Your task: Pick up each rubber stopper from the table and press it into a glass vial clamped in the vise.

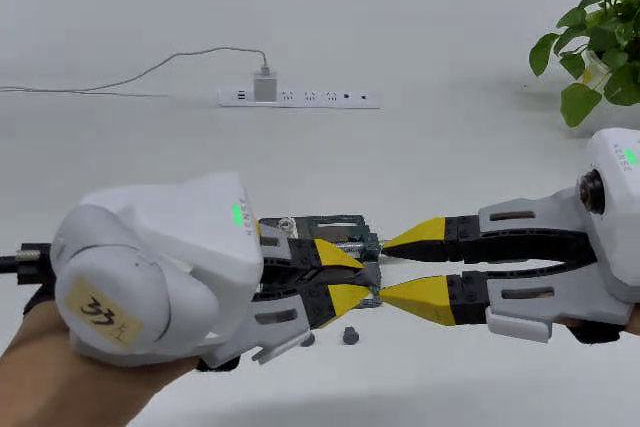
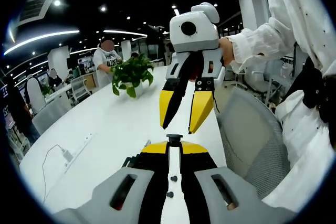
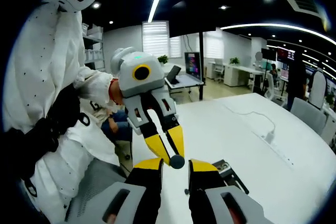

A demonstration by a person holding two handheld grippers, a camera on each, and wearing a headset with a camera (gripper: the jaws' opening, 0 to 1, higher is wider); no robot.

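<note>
Dark rubber stopper (image 3: 177,161) sits pinched between the yellow tips of our left claw (image 2: 172,145), held above the table (image 1: 450,147) beside the vise (image 1: 330,224). Our right claw (image 2: 178,128) stands open, facing it. We judge the pick done; next we must centre it over a vial mouth, hidden here, and press down.

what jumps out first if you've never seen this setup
Two yellow-tipped tools meet nose to nose over the white table: the left hand-held gripper pinches a dark rubber stopper, and the right hand-held gripper faces it open, by the vise. A leafy plant sits at the far right.
</note>
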